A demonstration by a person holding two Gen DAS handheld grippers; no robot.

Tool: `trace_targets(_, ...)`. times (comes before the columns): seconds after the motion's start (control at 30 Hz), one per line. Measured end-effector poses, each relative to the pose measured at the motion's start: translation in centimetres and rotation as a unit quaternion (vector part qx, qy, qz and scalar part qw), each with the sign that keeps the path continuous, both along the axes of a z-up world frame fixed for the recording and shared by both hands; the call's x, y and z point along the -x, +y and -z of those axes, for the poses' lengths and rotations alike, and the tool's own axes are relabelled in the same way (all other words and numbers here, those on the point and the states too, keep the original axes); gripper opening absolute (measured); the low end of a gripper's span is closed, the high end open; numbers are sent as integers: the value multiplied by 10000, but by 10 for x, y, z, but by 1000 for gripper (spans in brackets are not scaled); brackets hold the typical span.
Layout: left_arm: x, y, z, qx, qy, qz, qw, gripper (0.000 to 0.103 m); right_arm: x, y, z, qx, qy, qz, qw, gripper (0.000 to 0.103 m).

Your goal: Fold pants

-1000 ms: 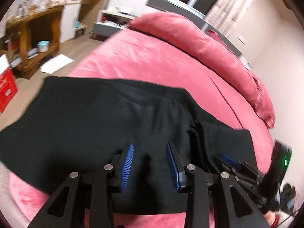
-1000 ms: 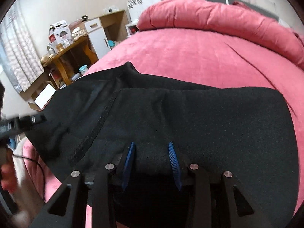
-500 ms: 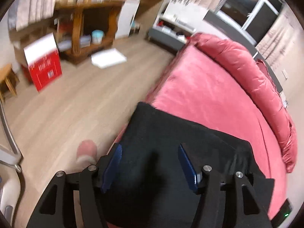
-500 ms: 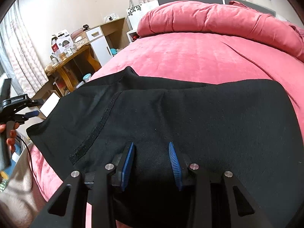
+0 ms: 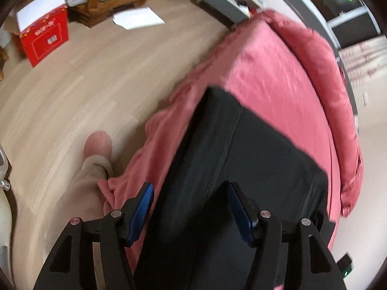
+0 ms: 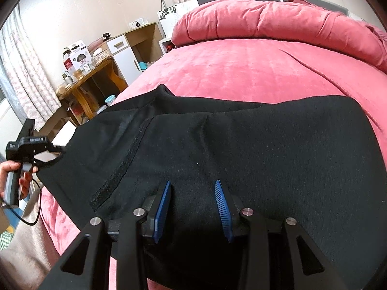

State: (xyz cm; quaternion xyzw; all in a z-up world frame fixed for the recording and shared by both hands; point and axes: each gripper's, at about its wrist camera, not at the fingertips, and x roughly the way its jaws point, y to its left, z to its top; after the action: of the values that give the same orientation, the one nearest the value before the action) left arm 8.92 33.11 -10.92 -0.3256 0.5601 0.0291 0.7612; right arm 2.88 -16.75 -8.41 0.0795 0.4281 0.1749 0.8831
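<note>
The black pants (image 6: 254,145) lie folded over on the pink bed, one end reaching the bed's left edge. In the left wrist view the pants (image 5: 241,169) hang over the bed's side edge. My left gripper (image 5: 189,205) is open and held above that end of the pants, holding nothing; it also shows at the far left of the right wrist view (image 6: 58,154), at the pants' left corner. My right gripper (image 6: 192,205) is open, its blue pads just above the near part of the pants.
The pink bedspread (image 6: 254,72) has a rolled duvet (image 6: 278,19) at the head. Wooden floor (image 5: 72,84) lies left of the bed, with a red box (image 5: 44,41), white paper (image 5: 137,18) and a wooden shelf (image 6: 92,82). The person's foot (image 5: 96,147) stands by the bed.
My left gripper has swung left from the middle of the pants to their end at the bed's edge and opened wider. My right gripper has stayed open over the near part.
</note>
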Motion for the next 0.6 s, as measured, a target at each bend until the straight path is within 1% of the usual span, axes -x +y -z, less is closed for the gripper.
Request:
trace_targets(0.1, 3, -2, 5, 219, 36, 84, 9997, 63, -1, -1, 0, -12, 4, -8, 10000, 39)
trace_targets(0.13, 8, -4, 5, 264, -13, 70, 9996, 60, -1, -1, 0, -10, 3, -5, 10000, 39)
trace_targets(0.17, 11, -4, 5, 261, -57, 73, 9996, 53, -1, 0, 0, -2, 1, -3, 10000, 39)
trace_targets(0.2, 12, -4, 4, 230, -94, 80, 9997, 47, -1, 0, 0, 4, -1, -2, 10000, 39)
trace_targets(0.23, 14, -4, 3, 218, -137, 81, 9996, 45, 0, 0, 0, 11, -4, -2, 10000, 39)
trace_targets(0.3, 18, -5, 0, 188, -232, 62, 9995, 33, 0, 0, 0, 10, -7, -1, 10000, 39)
trace_targets(0.4, 23, -8, -8, 138, -450, 34, 9989, 21, 0, 0, 0, 5, -8, 1, 10000, 39)
trace_targets(0.47, 26, -11, -14, 85, -621, 31, 9980, 17, 1, 0, 1, 9, -17, -4, 10000, 39)
trace_targets(0.6, 33, -25, -38, -98, -1140, 49, 9934, 15, 1, 0, 0, 6, -18, -3, 10000, 39)
